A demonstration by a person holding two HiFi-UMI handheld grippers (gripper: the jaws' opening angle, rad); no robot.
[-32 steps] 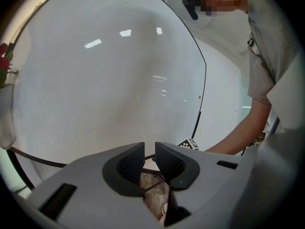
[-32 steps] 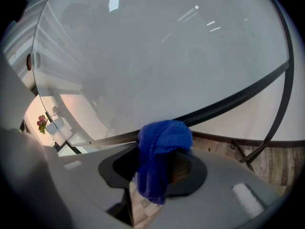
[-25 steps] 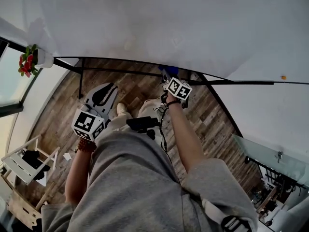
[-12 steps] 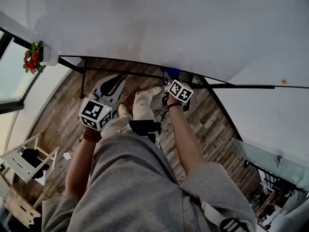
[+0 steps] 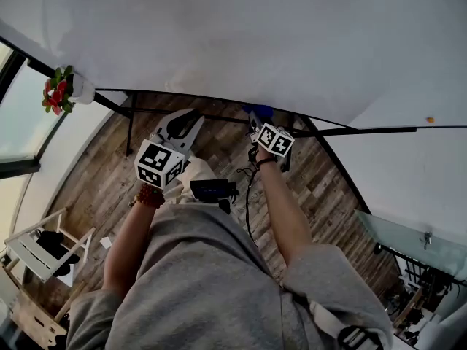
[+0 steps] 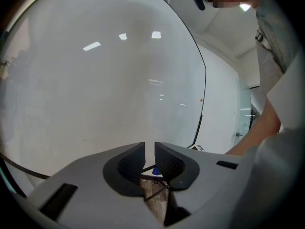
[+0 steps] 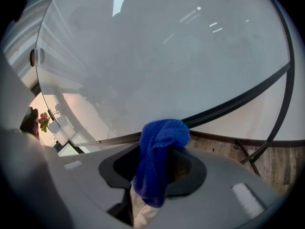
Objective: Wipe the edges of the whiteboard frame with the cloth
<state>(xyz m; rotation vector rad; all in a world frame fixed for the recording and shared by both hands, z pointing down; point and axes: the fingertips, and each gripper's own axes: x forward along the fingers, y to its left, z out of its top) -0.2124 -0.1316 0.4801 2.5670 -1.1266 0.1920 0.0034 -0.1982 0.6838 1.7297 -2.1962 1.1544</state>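
"Where's the cloth [image 7: 161, 142]?"
"Blue, pinched tight in the right claw [image 5: 255, 119], at the whiteboard frame's [image 5: 365, 130] bottom edge."
"And the left claw [image 6: 149, 157]?"
"All but closed, empty, near that same edge."

The left gripper [image 5: 186, 119] has risen toward the whiteboard frame [image 5: 204, 95].

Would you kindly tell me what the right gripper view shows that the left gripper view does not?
Only the right gripper view: potted flowers at far left, and the blue cloth close up, clamped in its jaws at the black frame. Only the left gripper view: the person's forearm, and the left gripper, jaws almost together, empty. Both: the whiteboard and that frame; in the left view the cloth is just a blue speck.
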